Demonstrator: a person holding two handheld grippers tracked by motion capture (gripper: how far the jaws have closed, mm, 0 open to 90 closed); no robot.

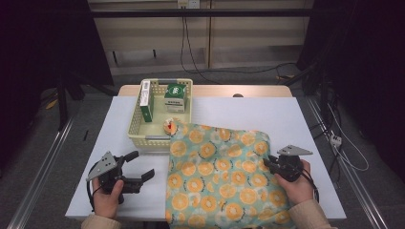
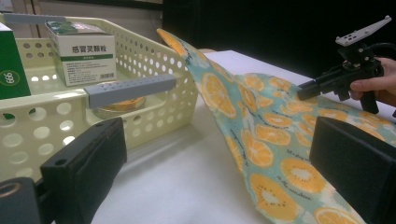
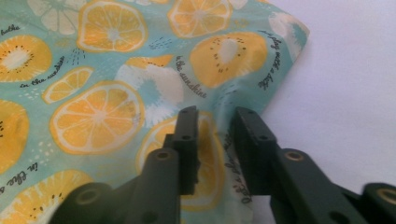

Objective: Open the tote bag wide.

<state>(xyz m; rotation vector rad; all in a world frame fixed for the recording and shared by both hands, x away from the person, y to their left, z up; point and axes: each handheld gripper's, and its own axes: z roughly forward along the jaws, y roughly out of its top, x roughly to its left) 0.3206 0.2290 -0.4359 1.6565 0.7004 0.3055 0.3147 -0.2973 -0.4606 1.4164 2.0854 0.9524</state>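
Note:
A teal cloth point(image 1: 219, 176) printed with orange slices lies over the table's near middle, and its far left corner rests up against the basket point(image 1: 136, 119). At the cloth's right edge my right gripper point(image 1: 267, 162) has its jaws narrow, and a puckered ridge of cloth point(image 3: 102, 93) is pinched between them at the gripper's tip point(image 3: 217, 140). My left gripper point(image 1: 142, 164) stands open on the bare table left of the cloth, with nothing between its fingers. In the left gripper view, that gripper point(image 2: 217, 154) points at the cloth point(image 2: 261, 121), with the right gripper point(image 2: 303, 91) beyond it.
The pale yellow perforated basket point(image 2: 154, 56) at the table's far middle holds a green box point(image 1: 146, 100), a white and green box point(image 1: 175, 97) and a small round tin point(image 1: 170, 126). Bare white table point(image 1: 248, 112) lies right of the basket. Cables trail on the floor behind.

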